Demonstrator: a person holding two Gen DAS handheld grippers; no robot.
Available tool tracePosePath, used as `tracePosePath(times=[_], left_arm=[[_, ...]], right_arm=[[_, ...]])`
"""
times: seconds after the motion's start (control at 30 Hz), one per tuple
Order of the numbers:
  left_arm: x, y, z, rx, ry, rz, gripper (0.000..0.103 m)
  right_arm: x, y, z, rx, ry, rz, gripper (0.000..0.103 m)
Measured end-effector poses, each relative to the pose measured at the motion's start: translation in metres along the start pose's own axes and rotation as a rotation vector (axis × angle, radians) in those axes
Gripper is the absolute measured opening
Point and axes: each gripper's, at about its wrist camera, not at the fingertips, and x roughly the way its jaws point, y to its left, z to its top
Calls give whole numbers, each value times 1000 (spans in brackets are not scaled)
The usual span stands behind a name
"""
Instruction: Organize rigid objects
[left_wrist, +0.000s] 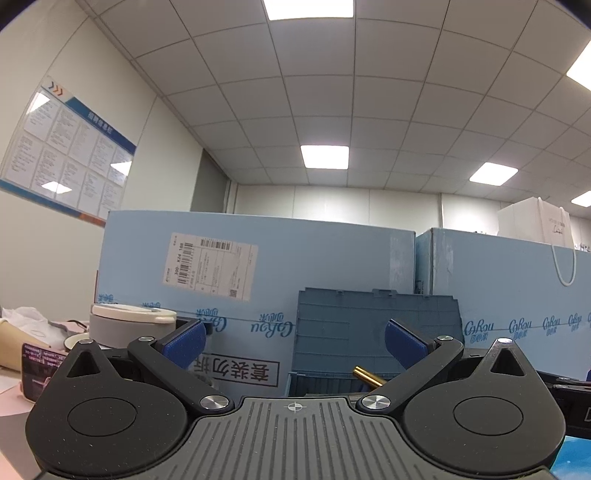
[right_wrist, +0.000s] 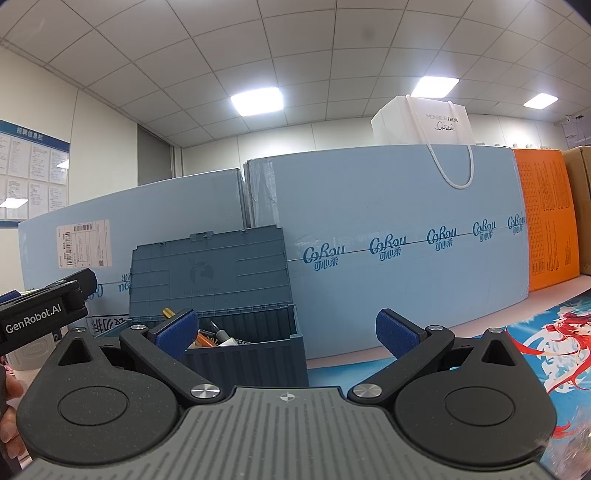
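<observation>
Left wrist: left gripper (left_wrist: 294, 342) spread wide, empty; blue storage box (left_wrist: 376, 332) w/ lid up sits straight ahead, brass rod (left_wrist: 368, 376) poking out near right finger.

Right wrist: right gripper (right_wrist: 286, 329) also spread, empty; box (right_wrist: 236, 332) ahead-left, holding pens (right_wrist: 207, 338). Contents prob. light, stiff, slick; pinch mid-shaft.

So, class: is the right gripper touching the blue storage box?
Apart. In the right wrist view the right gripper is open and holds nothing; the blue storage box stands beyond its fingers, with blue mat visible between.
</observation>
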Motion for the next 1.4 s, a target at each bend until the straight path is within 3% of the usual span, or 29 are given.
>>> tracePosePath(times=[1.4], left_arm=[[-7, 2, 4, -7, -29, 2, 103]], right_arm=[[-1, 1, 0, -10, -8, 4, 103]])
